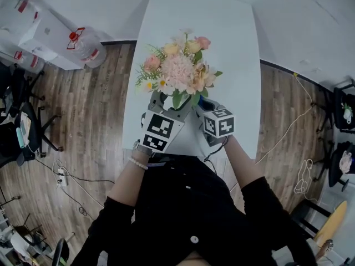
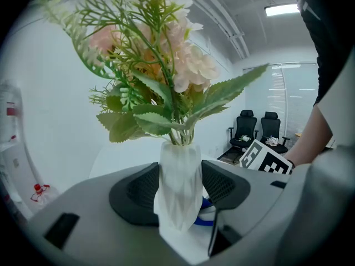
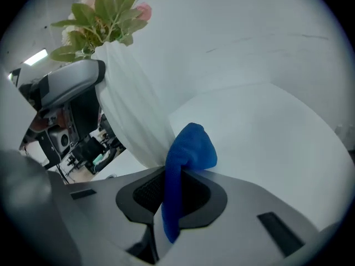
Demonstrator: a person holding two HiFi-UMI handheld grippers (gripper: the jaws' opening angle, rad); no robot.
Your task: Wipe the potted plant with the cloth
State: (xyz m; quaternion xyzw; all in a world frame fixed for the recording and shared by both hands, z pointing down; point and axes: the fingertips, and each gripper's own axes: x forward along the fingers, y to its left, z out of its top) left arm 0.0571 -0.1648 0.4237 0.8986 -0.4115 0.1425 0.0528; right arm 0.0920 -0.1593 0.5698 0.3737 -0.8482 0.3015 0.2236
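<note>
Here's the potted plant (image 1: 176, 76), standing upright near the person's edge of the white counter (image 1: 222, 32), pink and peach flowers (image 2: 186, 65) fanned out on top. Both tools are right up against it.

The left hand-held gripper (image 2: 178, 188) has the white ribbed pot (image 2: 178, 168) squarely between its jaws. They stand wide, one dark pad against each flank, so that reads as a steadying grip low on the pot. In the head view it comes in from the near left.

The right hand-held gripper (image 3: 177, 190) is the working hand. Its jaws are pinched together on the blue cloth (image 3: 191, 146): a strip runs down between the pads, and a rounded bunch pokes out past the tips. That bunch sits at the pot's lower side, touching it or just short of it.

This is what the next move depends on. From the right gripper the pot lies just ahead and to the left, and its long axis runs up and away toward the leaves (image 3: 102, 15), well above the cloth. The slant in that view looks like the camera's own roll, since the head view shows the plant upright. So my read is that a wipe has to run along that axis, up the ribbed wall from the base. The right hand is the one with the cloth and the nearer one for that. The left's job is to stop the pot from sliding or tipping under the push.
</note>
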